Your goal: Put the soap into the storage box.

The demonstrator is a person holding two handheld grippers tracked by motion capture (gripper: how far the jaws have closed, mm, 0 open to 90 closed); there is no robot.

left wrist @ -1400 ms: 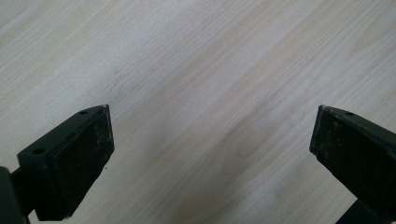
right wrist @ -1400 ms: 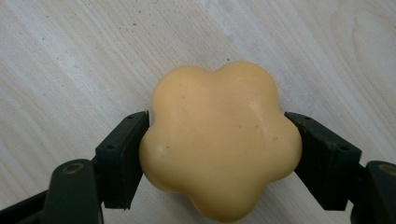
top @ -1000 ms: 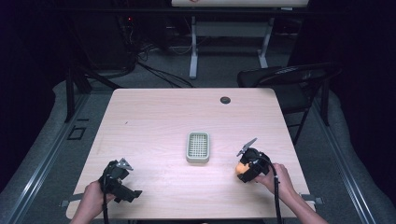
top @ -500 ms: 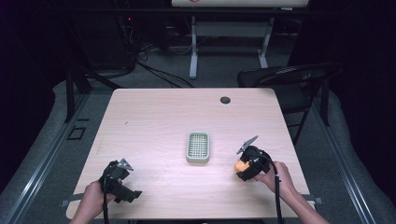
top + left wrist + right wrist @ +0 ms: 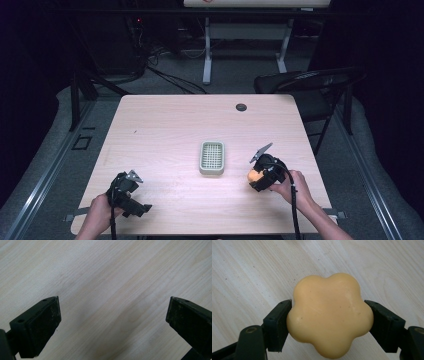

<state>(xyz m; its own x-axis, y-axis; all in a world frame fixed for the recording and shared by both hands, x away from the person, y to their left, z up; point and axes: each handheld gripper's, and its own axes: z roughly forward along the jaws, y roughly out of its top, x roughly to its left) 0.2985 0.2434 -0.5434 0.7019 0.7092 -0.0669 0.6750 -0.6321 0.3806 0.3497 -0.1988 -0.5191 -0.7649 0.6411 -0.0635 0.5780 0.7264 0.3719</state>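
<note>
Right gripper view: right gripper [image 5: 329, 317] clamps flower-shaped orange soap [image 5: 329, 315] between its pads above the tabletop [image 5: 249, 270]; left gripper [image 5: 112, 317] spread wide, holding nothing.

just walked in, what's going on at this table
A person works two claws at a wooden table. The right claw is shut on a yellow flower-shaped soap, near the table's right front. A small green dish sits mid-table, apart from the soap. The left claw is open over bare wood, holding nothing.
</note>
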